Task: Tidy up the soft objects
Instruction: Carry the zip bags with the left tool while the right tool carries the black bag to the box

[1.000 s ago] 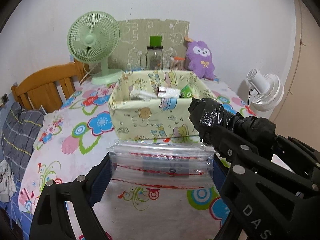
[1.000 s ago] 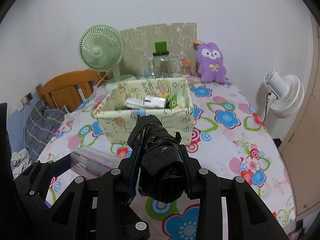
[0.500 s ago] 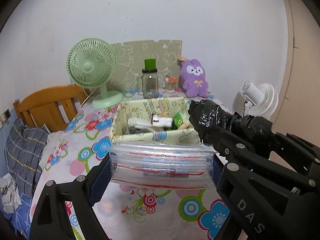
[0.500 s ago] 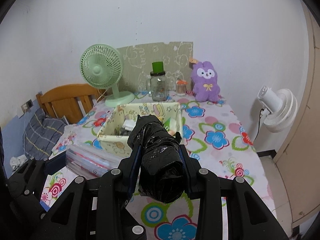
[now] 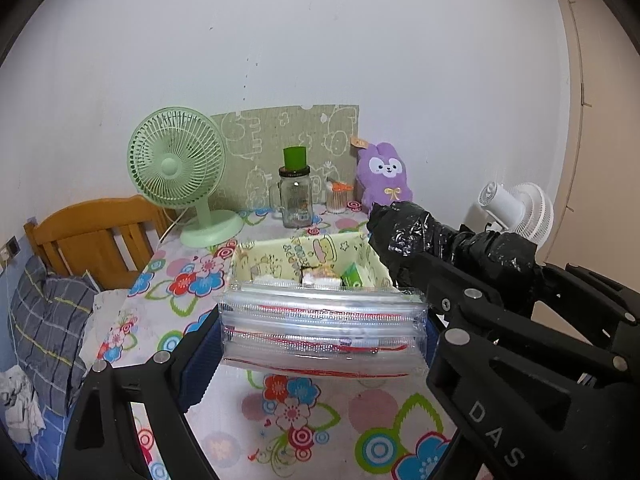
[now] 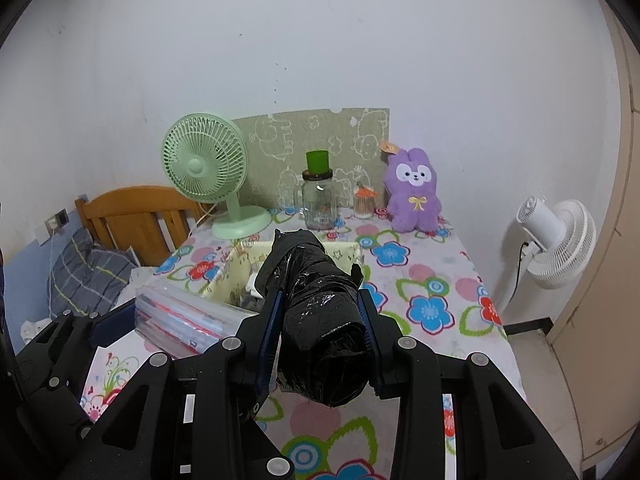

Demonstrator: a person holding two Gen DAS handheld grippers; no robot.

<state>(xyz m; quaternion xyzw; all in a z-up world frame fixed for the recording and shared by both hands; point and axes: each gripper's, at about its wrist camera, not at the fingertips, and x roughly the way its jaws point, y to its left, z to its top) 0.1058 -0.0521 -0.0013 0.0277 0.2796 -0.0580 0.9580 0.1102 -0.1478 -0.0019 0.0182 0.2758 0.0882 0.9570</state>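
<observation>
Two fans (image 6: 204, 168) (image 6: 560, 248), one plush rabbit (image 6: 414, 192), one glass jar (image 6: 319, 204), one fabric bin (image 5: 304, 256), one black roll (image 6: 316, 316), one stack of clear bags (image 5: 320, 328).

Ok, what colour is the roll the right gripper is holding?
Glossy black roll; clearest in the right wrist view.

Two raised wrist views, same table (image 5: 280, 408) ahead

- Plain white wall (image 6: 320, 40) behind.
- Wooden chair (image 6: 136, 216) at the flowered table's (image 6: 424, 280) left edge.
- White fan (image 6: 556, 240) standing past its right edge.
</observation>
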